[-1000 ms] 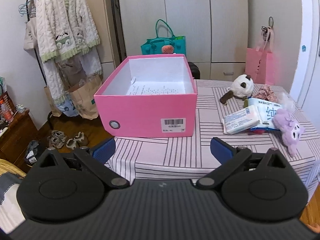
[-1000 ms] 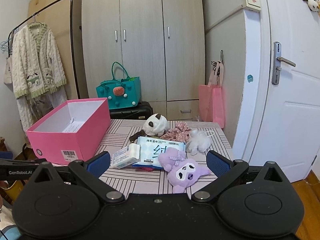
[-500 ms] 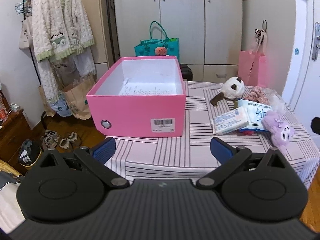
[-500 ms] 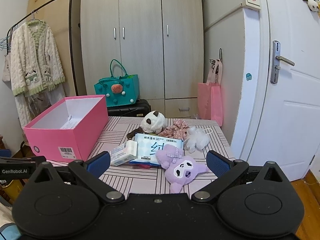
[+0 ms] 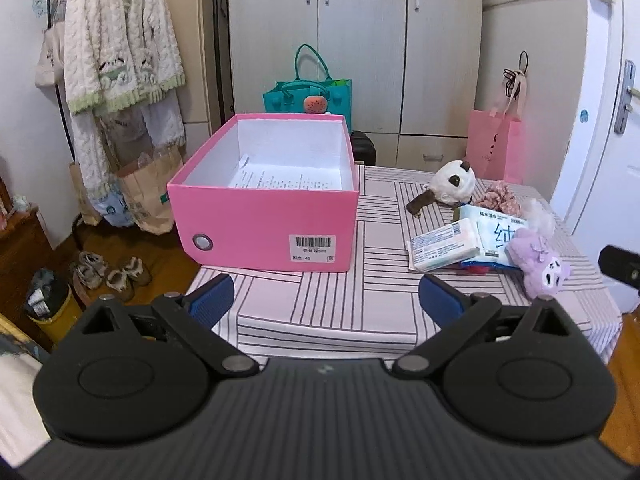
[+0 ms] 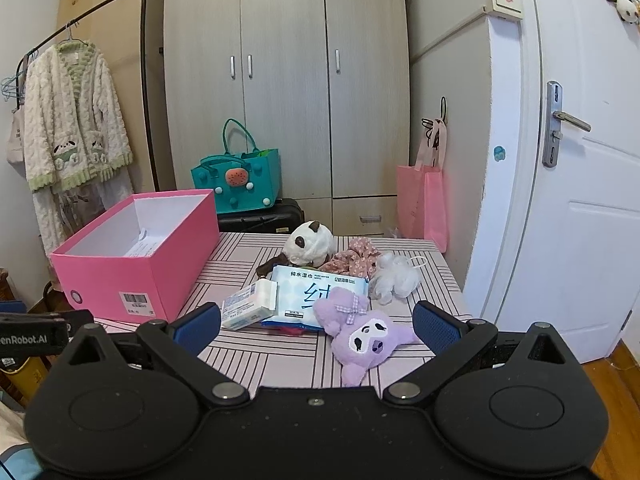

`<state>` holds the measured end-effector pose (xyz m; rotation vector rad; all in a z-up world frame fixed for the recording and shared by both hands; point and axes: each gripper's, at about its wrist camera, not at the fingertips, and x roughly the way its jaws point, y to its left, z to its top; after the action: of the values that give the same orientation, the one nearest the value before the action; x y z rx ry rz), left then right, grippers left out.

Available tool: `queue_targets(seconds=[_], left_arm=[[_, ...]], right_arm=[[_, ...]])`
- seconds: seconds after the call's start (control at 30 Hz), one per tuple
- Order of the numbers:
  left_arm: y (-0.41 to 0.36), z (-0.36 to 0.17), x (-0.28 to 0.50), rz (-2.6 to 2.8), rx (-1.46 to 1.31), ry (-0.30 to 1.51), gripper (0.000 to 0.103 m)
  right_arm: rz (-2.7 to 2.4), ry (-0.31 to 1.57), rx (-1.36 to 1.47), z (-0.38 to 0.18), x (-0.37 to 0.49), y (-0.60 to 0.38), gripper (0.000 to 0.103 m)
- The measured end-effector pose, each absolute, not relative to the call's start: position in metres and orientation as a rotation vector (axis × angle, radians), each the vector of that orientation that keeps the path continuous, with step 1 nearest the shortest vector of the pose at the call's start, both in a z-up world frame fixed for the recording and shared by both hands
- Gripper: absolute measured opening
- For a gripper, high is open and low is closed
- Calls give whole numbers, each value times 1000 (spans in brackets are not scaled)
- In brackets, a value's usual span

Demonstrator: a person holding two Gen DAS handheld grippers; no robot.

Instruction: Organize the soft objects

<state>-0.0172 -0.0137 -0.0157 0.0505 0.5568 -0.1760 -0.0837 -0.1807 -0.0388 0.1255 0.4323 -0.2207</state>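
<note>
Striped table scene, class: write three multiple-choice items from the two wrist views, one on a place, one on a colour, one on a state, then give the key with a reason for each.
1. Where does the purple plush toy lie?
A. inside the box
B. on the striped tablecloth, at its near edge
C. on the floor

2. What colour is the open cardboard box outside?
A. teal
B. white
C. pink

3. How do the right gripper and left gripper stand?
A. both open, holding nothing
B. both shut on toys
C. right shut on the pack of wipes

Key: 1 B, the toy rests on the cloth in front of the blue-and-white pack of wet wipes. 2 C, its outer walls are pink and only the inside is white. 3 A, each pair of blue pads stands wide apart with nothing between them.
</note>
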Motion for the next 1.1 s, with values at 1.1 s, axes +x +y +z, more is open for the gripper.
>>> queue_targets(seconds=[1.1], left_arm=[[-91,-7,36,-429,233,571,102]], right_arm=[[-114,360,173,-75,-77,-244,103]])
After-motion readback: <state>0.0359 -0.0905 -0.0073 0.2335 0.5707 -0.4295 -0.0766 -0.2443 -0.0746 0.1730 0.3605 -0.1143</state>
